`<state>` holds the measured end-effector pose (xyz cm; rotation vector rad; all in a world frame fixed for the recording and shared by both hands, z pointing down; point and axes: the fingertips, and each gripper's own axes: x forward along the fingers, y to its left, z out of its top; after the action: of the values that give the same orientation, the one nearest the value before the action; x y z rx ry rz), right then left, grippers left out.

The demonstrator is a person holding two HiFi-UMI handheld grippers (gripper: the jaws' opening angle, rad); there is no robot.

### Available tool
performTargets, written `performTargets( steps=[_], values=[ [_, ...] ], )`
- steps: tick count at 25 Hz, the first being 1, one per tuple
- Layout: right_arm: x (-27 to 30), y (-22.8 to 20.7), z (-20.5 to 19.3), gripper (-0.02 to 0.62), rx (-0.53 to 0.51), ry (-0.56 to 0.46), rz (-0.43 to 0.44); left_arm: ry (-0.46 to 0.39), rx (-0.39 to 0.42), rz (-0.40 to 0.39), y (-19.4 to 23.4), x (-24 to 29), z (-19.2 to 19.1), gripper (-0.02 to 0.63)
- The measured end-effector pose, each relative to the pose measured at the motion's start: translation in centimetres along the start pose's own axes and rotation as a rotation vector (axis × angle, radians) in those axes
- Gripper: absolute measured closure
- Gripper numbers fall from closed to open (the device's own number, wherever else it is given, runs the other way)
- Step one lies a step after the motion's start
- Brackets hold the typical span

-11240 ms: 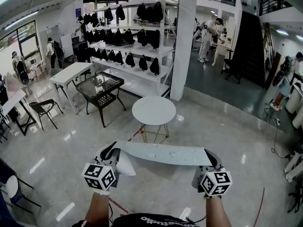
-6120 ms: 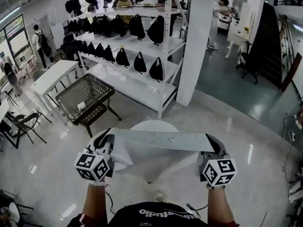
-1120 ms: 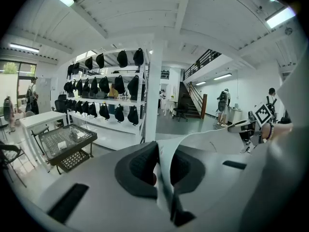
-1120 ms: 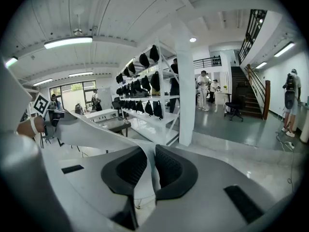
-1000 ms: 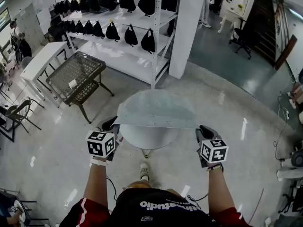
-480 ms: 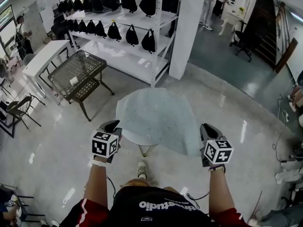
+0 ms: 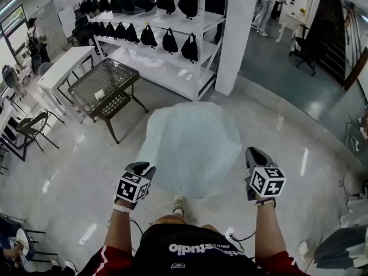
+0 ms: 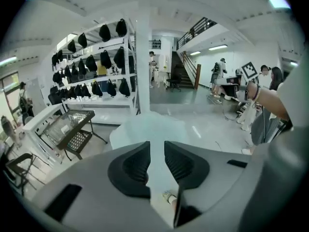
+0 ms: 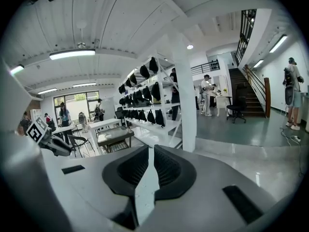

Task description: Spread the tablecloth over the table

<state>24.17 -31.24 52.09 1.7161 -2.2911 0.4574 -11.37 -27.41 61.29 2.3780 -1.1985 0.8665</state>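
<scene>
Tablecloth (image 7: pixel 192 145), pale blue, dotted, is lying draped. Left gripper (image 7: pixel 141 168) is holding jaws apart, empty, beside it. Right gripper (image 7: pixel 256 152) is clamping its edge. Shirt (image 7: pixel 172 263) is showing print ending "studio".

Big white shelving rack (image 7: pixel 161 68) at the back, loaded with black bags (image 7: pixel 169 41), and a fat white pillar (image 7: pixel 236 33) right next to it. Off to the left there's a dark wire-mesh table (image 7: pixel 109 82), a long white table (image 7: pixel 66 68) behind that, and a black chair (image 7: pixel 31 125). There's a person (image 7: pixel 34 33) standing way back, and the floor (image 7: pixel 75 171) is super glossy.
</scene>
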Motion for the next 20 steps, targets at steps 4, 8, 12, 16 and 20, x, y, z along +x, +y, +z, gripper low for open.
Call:
performTargets(
  steps=[4, 8, 12, 16, 20],
  values=[
    [0.6, 0.9, -0.1, 0.535, 0.004, -0.005, 0.026, -0.075, -0.039, 0.046, 1.8, -1.4, 1.9, 0.506],
    [0.6, 1.1, 0.4, 0.535, 0.004, -0.016, 0.042, -0.124, -0.08, 0.056, 2.3, -2.2, 3.5, 0.511],
    [-0.1, 0.8, 0.5, 0.535, 0.015, -0.028, 0.036, -0.132, -0.069, 0.054, 1.9, -2.4, 4.3, 0.515],
    [0.0, 1.1, 1.3, 0.535, 0.017, -0.045, 0.036, -0.165, -0.062, 0.034, 1.7, -2.6, 6.3, 0.517],
    [0.4, 2.6, 1.9, 0.536, 0.015, -0.06, 0.05, -0.208, -0.078, 0.008, 2.2, -2.2, 8.1, 0.517]
  ],
)
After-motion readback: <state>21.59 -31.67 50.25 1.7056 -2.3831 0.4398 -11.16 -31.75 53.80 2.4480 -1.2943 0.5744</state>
